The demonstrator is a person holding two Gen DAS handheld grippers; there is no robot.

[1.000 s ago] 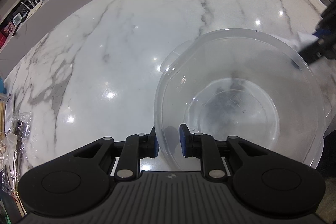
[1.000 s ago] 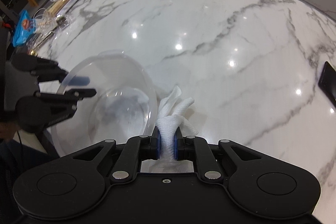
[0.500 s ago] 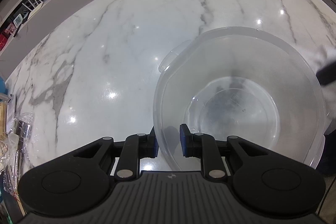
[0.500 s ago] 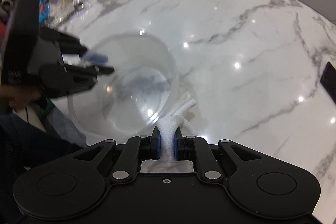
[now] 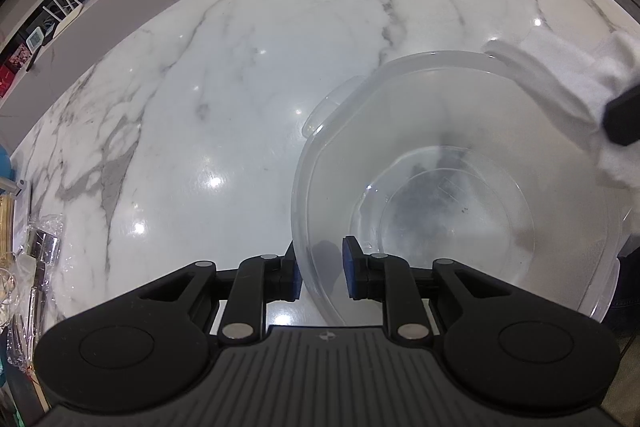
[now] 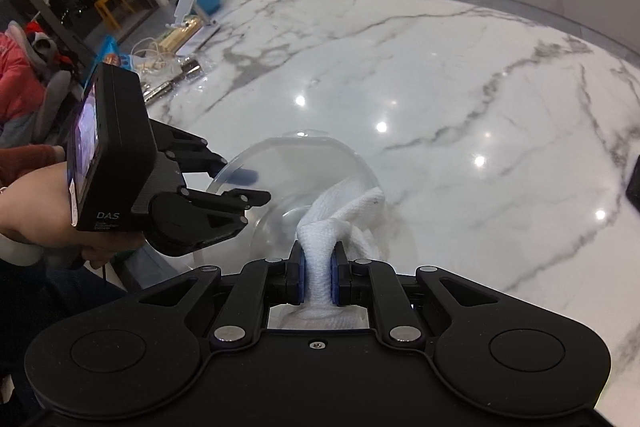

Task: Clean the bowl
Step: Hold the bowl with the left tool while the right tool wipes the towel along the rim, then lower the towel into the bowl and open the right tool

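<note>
Marble countertop (image 5: 224,75) spreads out ahead of both grippers, and the clear plastic bowl (image 5: 452,195) sits tipped over its near edge, mouth turned toward the left wrist camera. A second ago the bowl lay to the left of the right gripper, with the white cloth (image 6: 320,251) out over bare marble beside it; now the bowl is straight ahead of that gripper and the cloth's free end drapes over the far rim, into the opening. From the left wrist view the cloth has come in at the upper right, against the rim.

The left gripper (image 5: 320,269) has not shifted: its jaws are nearly closed on the near wall of the bowl, one finger inside and one outside. The right gripper (image 6: 318,277) is clamped on the bunched cloth.

Dark smudges (image 5: 432,187) show at the bowl's bottom. My reading is that the cloth has just reached the bowl, so wiping the inside is what the grip and approach are set up for.
</note>
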